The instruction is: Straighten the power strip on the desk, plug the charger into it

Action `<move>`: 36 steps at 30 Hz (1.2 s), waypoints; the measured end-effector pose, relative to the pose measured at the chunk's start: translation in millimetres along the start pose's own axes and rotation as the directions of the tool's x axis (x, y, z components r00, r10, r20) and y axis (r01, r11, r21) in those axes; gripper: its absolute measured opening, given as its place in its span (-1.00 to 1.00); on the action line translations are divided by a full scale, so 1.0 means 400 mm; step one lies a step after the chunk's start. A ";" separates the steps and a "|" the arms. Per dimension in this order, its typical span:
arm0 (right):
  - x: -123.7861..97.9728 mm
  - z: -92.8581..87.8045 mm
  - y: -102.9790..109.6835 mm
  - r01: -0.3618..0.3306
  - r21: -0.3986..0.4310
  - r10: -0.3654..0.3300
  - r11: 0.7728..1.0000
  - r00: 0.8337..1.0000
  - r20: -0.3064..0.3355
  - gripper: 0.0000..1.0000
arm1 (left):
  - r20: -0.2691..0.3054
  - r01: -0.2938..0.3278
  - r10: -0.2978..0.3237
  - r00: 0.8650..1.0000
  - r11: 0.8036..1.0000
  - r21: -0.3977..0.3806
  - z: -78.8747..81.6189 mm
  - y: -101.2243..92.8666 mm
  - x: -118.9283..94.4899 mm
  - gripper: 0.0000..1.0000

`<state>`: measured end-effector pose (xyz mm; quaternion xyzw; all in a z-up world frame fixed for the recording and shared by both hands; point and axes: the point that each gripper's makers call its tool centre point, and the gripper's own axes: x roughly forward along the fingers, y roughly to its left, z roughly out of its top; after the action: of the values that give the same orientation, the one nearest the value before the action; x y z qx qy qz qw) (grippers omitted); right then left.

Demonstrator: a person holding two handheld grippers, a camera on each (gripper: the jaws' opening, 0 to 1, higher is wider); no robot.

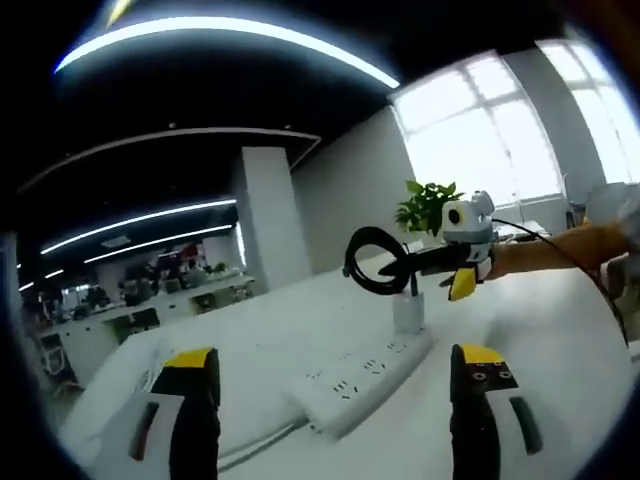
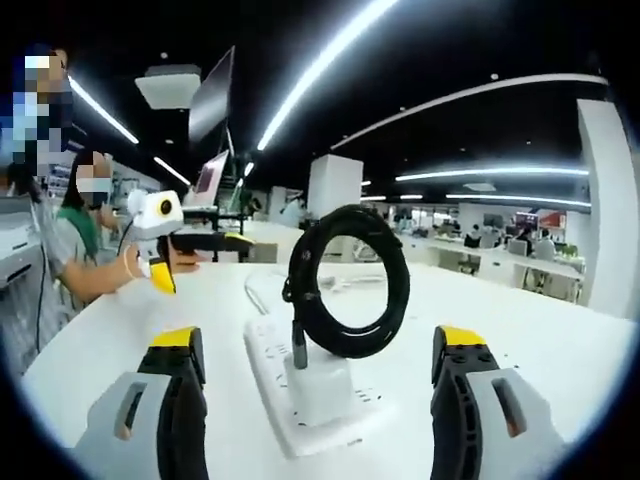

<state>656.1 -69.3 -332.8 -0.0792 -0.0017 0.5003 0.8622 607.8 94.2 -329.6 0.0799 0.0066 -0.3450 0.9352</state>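
Note:
A white power strip (image 1: 365, 380) lies on the white desk (image 1: 560, 340). A white charger (image 1: 408, 312) stands upright in it, and its black cable (image 1: 375, 262) is coiled in a loop above. My left gripper (image 1: 334, 357) is open, with its jaws on either side of the near end of the strip. My right gripper (image 1: 455, 272) reaches in from the right beside the coil. In the right gripper view, the right gripper (image 2: 318, 337) stands open with the charger (image 2: 320, 385), the coil (image 2: 350, 280) and the strip (image 2: 270, 345) ahead between its jaws. The left gripper (image 2: 198, 258) hangs at the left, held by a hand.
The strip's own white cord (image 1: 250, 450) runs off toward the lower left. A potted plant (image 1: 428, 205) stands at the desk's far edge by bright windows. A person (image 2: 80, 240) sits at the left, and a laptop (image 2: 215, 175) stands on a stand behind.

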 end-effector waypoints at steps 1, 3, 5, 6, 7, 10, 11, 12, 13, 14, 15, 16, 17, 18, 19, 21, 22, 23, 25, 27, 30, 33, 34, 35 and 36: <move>0.001 -0.001 -0.001 -0.005 0.001 0.005 1.000 1.000 -0.001 0.82 | 0.004 0.001 -0.001 1.000 1.000 -0.002 0.001 0.000 -0.001 0.95; 0.002 -0.004 -0.004 -0.014 0.013 0.014 1.000 1.000 -0.002 0.78 | 0.003 0.000 0.000 1.000 1.000 -0.007 0.000 0.000 -0.002 0.95; 0.003 -0.009 -0.001 -0.024 0.017 0.024 1.000 1.000 -0.009 0.69 | -0.001 -0.005 0.005 1.000 1.000 -0.017 -0.004 0.002 -0.001 0.95; 0.003 -0.012 0.000 -0.029 0.019 0.030 0.999 0.999 -0.017 0.65 | -0.003 -0.003 0.003 1.000 1.000 -0.022 -0.006 0.002 0.000 0.94; 0.004 -0.015 0.001 -0.035 0.021 0.036 0.999 0.999 -0.023 0.62 | -0.008 0.001 -0.001 1.000 0.999 -0.034 -0.010 0.000 0.001 0.94; 0.009 -0.030 0.008 -0.046 0.035 0.048 0.998 0.997 -0.056 0.54 | -0.030 0.006 -0.008 1.000 0.998 -0.070 -0.025 0.000 0.005 0.92; 0.010 -0.035 0.012 -0.047 0.034 0.049 0.998 0.996 -0.070 0.54 | -0.035 0.007 -0.010 0.999 0.997 -0.078 -0.029 0.000 0.006 0.92; 0.010 -0.040 0.018 -0.058 0.030 0.060 0.998 0.994 -0.088 0.53 | -0.045 0.007 -0.011 0.999 0.996 -0.083 -0.034 -0.001 0.006 0.92; 0.010 -0.044 0.023 -0.065 0.023 0.067 0.998 0.992 -0.106 0.53 | -0.051 0.005 -0.009 0.999 0.997 -0.083 -0.037 -0.001 0.006 0.92; 0.011 -0.045 0.027 -0.067 0.015 0.069 0.998 0.990 -0.119 0.51 | -0.055 0.002 -0.007 0.998 0.997 -0.081 -0.039 -0.001 0.006 0.92; 0.011 -0.046 0.033 -0.074 0.012 0.075 0.997 0.989 -0.129 0.49 | -0.056 0.001 -0.006 0.998 0.997 -0.079 -0.039 -0.001 0.006 0.92; 0.012 -0.047 0.036 -0.080 0.011 0.081 0.997 0.987 -0.136 0.48 | -0.056 0.001 -0.005 0.998 0.997 -0.077 -0.039 -0.002 0.006 0.92; 0.012 -0.047 0.041 -0.086 0.012 0.087 0.996 0.986 -0.140 0.46 | -0.057 0.001 -0.005 0.998 0.997 -0.077 -0.040 -0.002 0.006 0.92; 0.013 -0.047 0.047 -0.091 0.012 0.092 0.996 0.985 -0.149 0.45 | -0.058 0.002 -0.007 0.998 0.997 -0.080 -0.040 -0.003 0.006 0.92; 0.013 -0.049 0.051 -0.097 0.011 0.097 0.995 0.983 -0.157 0.44 | -0.059 0.003 -0.008 0.998 0.997 -0.083 -0.041 -0.004 0.006 0.92; 0.012 -0.053 0.053 -0.099 0.005 0.099 0.995 0.980 -0.173 0.40 | -0.059 0.003 -0.009 0.998 0.996 -0.086 -0.041 -0.003 0.006 0.92; 0.012 -0.055 0.055 -0.098 0.001 0.096 0.995 0.979 -0.178 0.37 | -0.062 0.004 -0.009 0.998 0.996 -0.087 -0.043 -0.003 0.006 0.92; 0.011 -0.056 0.055 -0.097 0.000 0.095 0.995 0.979 -0.180 0.34 | -0.064 0.003 -0.008 0.998 0.996 -0.087 -0.043 -0.003 0.005 0.92; 0.010 -0.058 0.047 -0.091 0.003 0.089 0.996 0.978 -0.190 0.25 | -0.068 -0.006 0.000 0.998 0.996 -0.086 -0.046 0.000 0.005 0.91; 0.010 -0.060 0.043 -0.087 -0.002 0.085 0.996 0.976 -0.202 0.18 | -0.071 -0.008 0.002 0.997 0.996 -0.090 -0.048 0.001 0.006 0.91; 0.013 -0.061 0.034 -0.085 -0.003 0.083 0.996 0.972 -0.219 0.13 | -0.071 -0.006 -0.001 0.997 0.995 -0.095 -0.049 -0.001 0.006 0.91; 0.018 -0.060 0.035 -0.094 0.003 0.092 0.996 0.968 -0.232 0.13 | -0.072 -0.002 -0.005 0.997 0.996 -0.095 -0.049 -0.004 0.007 0.91; 0.020 -0.060 0.032 -0.095 -0.005 0.091 0.995 0.967 -0.240 0.12 | -0.074 0.001 -0.008 0.997 0.995 -0.096 -0.050 -0.006 0.007 0.91; 0.021 -0.060 0.034 -0.097 -0.013 0.091 0.995 0.964 -0.249 0.10 | -0.076 0.004 -0.012 0.997 0.995 -0.098 -0.052 -0.008 0.007 0.91; 0.022 -0.061 0.036 -0.100 -0.018 0.092 0.995 0.963 -0.255 0.09 | -0.078 0.013 -0.022 0.997 0.994 -0.105 -0.053 -0.013 0.007 0.91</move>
<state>649.9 -57.9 -359.5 -0.1558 0.1047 0.5272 0.8288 607.5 91.6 -351.5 0.0444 0.0625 -0.3489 0.9340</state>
